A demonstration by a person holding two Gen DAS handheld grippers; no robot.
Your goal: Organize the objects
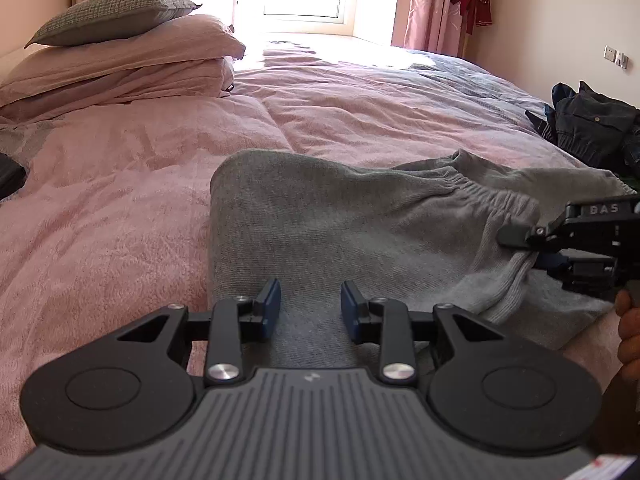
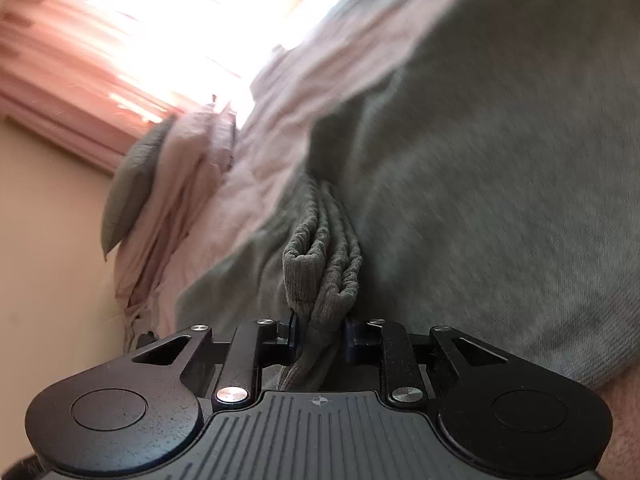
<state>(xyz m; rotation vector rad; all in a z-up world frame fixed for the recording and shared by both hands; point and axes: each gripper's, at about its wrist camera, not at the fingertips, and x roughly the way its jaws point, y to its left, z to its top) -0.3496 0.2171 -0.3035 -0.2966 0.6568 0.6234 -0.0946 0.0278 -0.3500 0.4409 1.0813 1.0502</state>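
A grey knit garment [image 1: 340, 224] with a gathered elastic waistband lies folded on the pink bed cover [image 1: 120, 208]. My left gripper [image 1: 310, 300] is open and empty, hovering low over the garment's near part. My right gripper [image 1: 528, 248] comes in from the right and is shut on the garment's ribbed edge. In the right wrist view the bunched ribbed fabric [image 2: 320, 280] sits pinched between the blue pads of that gripper [image 2: 321, 338], and the rest of the garment [image 2: 500, 160] fills the right side. That view is tilted and blurred.
Pink pillows [image 1: 120, 68] with a grey pillow [image 1: 112, 16] on top are stacked at the bed's far left. A pile of dark clothes [image 1: 592, 124] lies at the right edge. A dark object [image 1: 10, 176] sits at the left edge. Window and pink curtains are behind.
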